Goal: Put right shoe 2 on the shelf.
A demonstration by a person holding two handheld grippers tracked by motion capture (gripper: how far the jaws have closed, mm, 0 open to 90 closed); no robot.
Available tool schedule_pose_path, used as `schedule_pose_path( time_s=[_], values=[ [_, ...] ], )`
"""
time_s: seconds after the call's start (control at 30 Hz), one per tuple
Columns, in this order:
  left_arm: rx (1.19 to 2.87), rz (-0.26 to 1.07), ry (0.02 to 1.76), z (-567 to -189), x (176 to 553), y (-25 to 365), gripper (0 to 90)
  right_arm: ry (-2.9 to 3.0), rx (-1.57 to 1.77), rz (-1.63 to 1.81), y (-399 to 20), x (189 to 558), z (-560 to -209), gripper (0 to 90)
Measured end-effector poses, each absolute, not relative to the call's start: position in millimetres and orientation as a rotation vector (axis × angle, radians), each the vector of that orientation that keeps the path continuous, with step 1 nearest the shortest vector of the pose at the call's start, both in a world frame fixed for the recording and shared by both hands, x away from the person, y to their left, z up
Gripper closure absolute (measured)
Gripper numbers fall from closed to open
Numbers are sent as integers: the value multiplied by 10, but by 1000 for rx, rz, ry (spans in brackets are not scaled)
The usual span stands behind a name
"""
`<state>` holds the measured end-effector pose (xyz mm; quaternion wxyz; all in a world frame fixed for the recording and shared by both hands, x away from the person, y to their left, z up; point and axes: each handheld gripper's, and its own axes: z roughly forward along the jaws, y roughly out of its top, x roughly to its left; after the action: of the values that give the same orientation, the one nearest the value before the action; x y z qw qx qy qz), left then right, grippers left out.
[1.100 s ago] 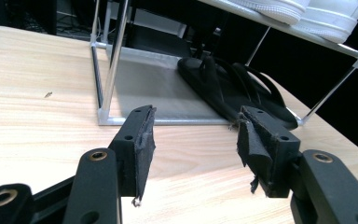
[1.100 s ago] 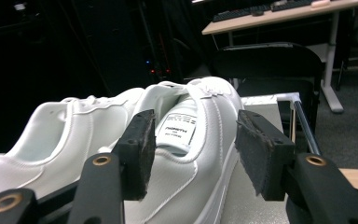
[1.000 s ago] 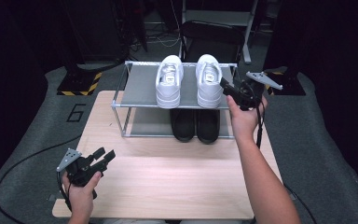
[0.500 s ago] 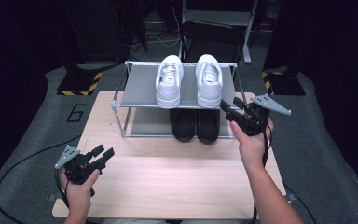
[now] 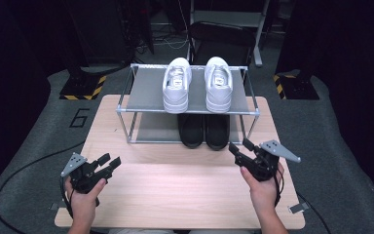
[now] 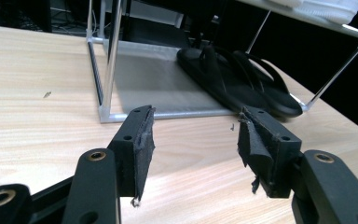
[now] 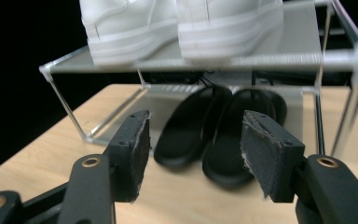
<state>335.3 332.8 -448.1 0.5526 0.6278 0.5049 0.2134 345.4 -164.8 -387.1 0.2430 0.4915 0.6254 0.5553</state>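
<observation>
R hand-held gripper (image 5: pixel 239 147): jaws wide, just been opening, nothing btwn, near bench (image 5: pixel 175 195) right edge, aimed at black slippers (image 5: pixel 205 130) | slippers: 2 side by side, lower shelf of shoe rack (image 5: pixel 141 95) at bench back edge, under white sneakers (image 5: pixel 197 84) | L hand-held gripper (image 5: pixel 111 160): wide, empty, front-left corner

Hidden and cut-off parts around the shoe rack

The black sandals (image 5: pixel 204 130) lie half under the rack's top shelf (image 5: pixel 146 95) in the high view, heels hidden; the white sneakers (image 7: pixel 182 23) are cropped by the top edge of the right gripper view and slightly blurred.
</observation>
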Motion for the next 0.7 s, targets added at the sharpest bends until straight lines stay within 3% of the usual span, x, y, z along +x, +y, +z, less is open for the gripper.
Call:
schedule_pose_path(
  time_s=[0.37,0.7],
  values=[
    [1509,495,1195,-4592,3320,3308,432,1696,1424,1451,-1727,3162,-4530,417],
    [1526,492,1181,-4714,3309,3319,421,1701,1415,1403,-1835,3047,-4832,408]
  ],
)
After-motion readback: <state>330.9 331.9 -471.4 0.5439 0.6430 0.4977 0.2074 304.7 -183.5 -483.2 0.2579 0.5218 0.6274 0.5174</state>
